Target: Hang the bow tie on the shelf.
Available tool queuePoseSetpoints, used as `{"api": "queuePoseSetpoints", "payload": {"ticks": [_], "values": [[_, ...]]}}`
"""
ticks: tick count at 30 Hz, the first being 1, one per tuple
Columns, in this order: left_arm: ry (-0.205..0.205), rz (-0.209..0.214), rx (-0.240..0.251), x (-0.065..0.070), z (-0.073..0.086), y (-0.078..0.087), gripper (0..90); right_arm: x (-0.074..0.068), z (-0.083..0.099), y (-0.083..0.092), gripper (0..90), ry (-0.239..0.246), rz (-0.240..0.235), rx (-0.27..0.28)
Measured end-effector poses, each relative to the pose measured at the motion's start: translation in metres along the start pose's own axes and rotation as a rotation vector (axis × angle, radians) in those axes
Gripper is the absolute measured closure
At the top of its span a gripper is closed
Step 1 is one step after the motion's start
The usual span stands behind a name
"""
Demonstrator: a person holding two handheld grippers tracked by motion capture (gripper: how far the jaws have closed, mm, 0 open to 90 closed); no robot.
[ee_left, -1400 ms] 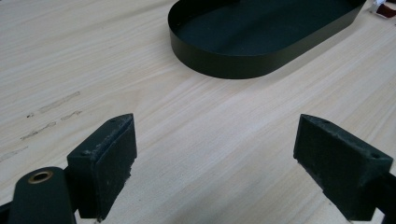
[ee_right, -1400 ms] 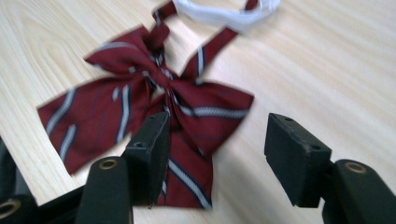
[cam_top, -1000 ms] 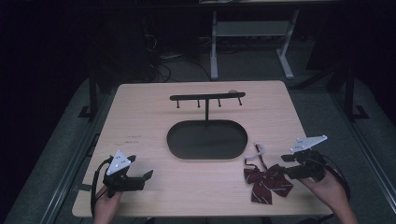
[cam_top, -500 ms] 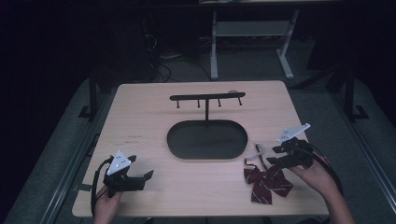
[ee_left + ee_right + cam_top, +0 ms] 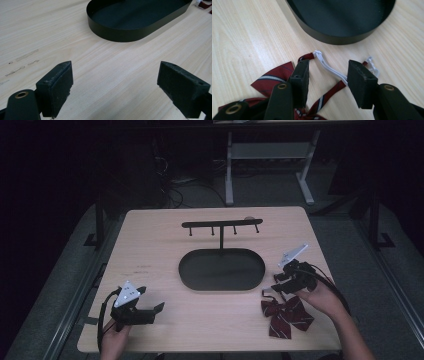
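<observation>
The red striped bow tie (image 5: 286,314) lay at the near right of the table (image 5: 160,245), just right of the black oval tray (image 5: 222,269). The right gripper (image 5: 327,75) was positioned over its white elastic strap (image 5: 329,68), jaws apart and just closing, not yet pressing. The left gripper (image 5: 115,86) was held wide apart over bare wood, near left.

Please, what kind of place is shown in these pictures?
It looks like an indoor lab or recording workspace rather than a home. A plain wooden table stands alone in a dark room, cables lie on the floor behind it, and a metal frame stand sits further back.
</observation>
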State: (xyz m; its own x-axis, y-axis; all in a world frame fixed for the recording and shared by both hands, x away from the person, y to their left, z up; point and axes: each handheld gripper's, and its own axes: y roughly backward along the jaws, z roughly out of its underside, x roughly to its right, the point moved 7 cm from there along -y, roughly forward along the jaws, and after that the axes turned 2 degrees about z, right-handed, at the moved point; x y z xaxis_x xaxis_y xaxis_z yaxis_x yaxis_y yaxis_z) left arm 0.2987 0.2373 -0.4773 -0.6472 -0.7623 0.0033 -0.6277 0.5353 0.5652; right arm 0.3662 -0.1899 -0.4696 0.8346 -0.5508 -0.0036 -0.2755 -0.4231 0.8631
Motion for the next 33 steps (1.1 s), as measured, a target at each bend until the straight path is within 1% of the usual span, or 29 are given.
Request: {"api": "queuePoseSetpoints", "payload": {"ticks": [1, 3, 4, 5, 7, 8, 10, 11, 12, 13, 15, 17, 19, 21, 24, 26, 29, 30, 31, 33], "values": [[-0.005, 0.002, -0.004, 0.000, 0.000, 0.000, 13.0, 0.001, -0.001, -0.003, 52.4, 0.017, -0.003, -0.005], [-0.004, 0.003, -0.005, 0.000, 0.000, 0.000, 13.0, 0.000, -0.002, -0.006, 52.7, 0.023, -0.010, -0.012], [-0.005, 0.004, -0.006, 0.001, 0.000, 0.000, 13.0, 0.000, -0.003, -0.010, 53.6, 0.031, -0.019, -0.031], [-0.004, 0.004, -0.006, 0.001, 0.000, 0.000, 13.0, 0.001, -0.003, -0.013, 54.0, 0.036, -0.022, -0.038], [-0.003, 0.004, -0.005, 0.000, 0.000, 0.000, 13.0, 0.002, -0.003, -0.015, 54.9, 0.037, -0.021, -0.041], [-0.003, 0.005, -0.006, 0.000, 0.000, 0.000, 13.0, 0.004, -0.002, -0.018, 57.0, 0.036, -0.027, -0.047], [-0.003, 0.006, -0.007, 0.000, 0.000, -0.001, 13.0, 0.005, -0.002, -0.020, 57.2, 0.036, -0.027, -0.052], [-0.003, 0.007, -0.007, 0.001, 0.000, -0.001, 13.0, 0.005, -0.001, -0.025, 58.2, 0.041, -0.040, -0.065], [-0.003, 0.007, -0.007, 0.001, 0.000, -0.001, 13.0, 0.005, -0.001, -0.025, 58.2, 0.041, -0.040, -0.065], [-0.007, 0.007, -0.007, 0.001, 0.000, 0.000, 13.0, 0.005, 0.000, -0.029, 58.3, 0.053, -0.039, -0.084], [-0.004, 0.007, -0.003, 0.001, 0.000, 0.000, 13.0, 0.006, 0.000, -0.031, 58.7, 0.055, -0.040, -0.088], [-0.001, 0.006, -0.002, 0.001, 0.000, 0.000, 13.0, 0.008, 0.002, -0.037, 62.7, 0.057, -0.048, -0.104], [-0.001, 0.006, -0.001, 0.001, 0.000, 0.000, 13.0, 0.009, 0.003, -0.038, 63.2, 0.053, -0.046, -0.109], [-0.001, 0.006, 0.001, 0.001, 0.000, 0.000, 13.0, 0.010, 0.004, -0.041, 67.1, 0.061, -0.053, -0.117], [-0.001, 0.007, 0.001, 0.001, 0.000, 0.000, 13.0, 0.010, 0.005, -0.043, 73.3, 0.074, -0.056, -0.118], [-0.001, 0.007, 0.002, 0.001, -0.001, 0.000, 13.0, 0.009, 0.006, -0.044, 74.4, 0.077, -0.058, -0.118], [0.000, 0.007, 0.003, 0.001, -0.001, 0.000, 13.0, 0.009, 0.006, -0.044, 80.6, 0.092, -0.054, -0.112], [0.000, 0.007, 0.003, 0.001, -0.001, 0.000, 13.0, 0.009, 0.006, -0.044, 80.6, 0.092, -0.054, -0.112], [0.000, 0.007, 0.004, 0.001, -0.001, 0.000, 13.0, 0.008, 0.006, -0.044, 86.3, 0.103, -0.060, -0.112], [0.000, 0.007, 0.003, 0.001, -0.001, 0.000, 13.0, 0.007, 0.006, -0.044, 87.4, 0.110, -0.060, -0.109]]}}
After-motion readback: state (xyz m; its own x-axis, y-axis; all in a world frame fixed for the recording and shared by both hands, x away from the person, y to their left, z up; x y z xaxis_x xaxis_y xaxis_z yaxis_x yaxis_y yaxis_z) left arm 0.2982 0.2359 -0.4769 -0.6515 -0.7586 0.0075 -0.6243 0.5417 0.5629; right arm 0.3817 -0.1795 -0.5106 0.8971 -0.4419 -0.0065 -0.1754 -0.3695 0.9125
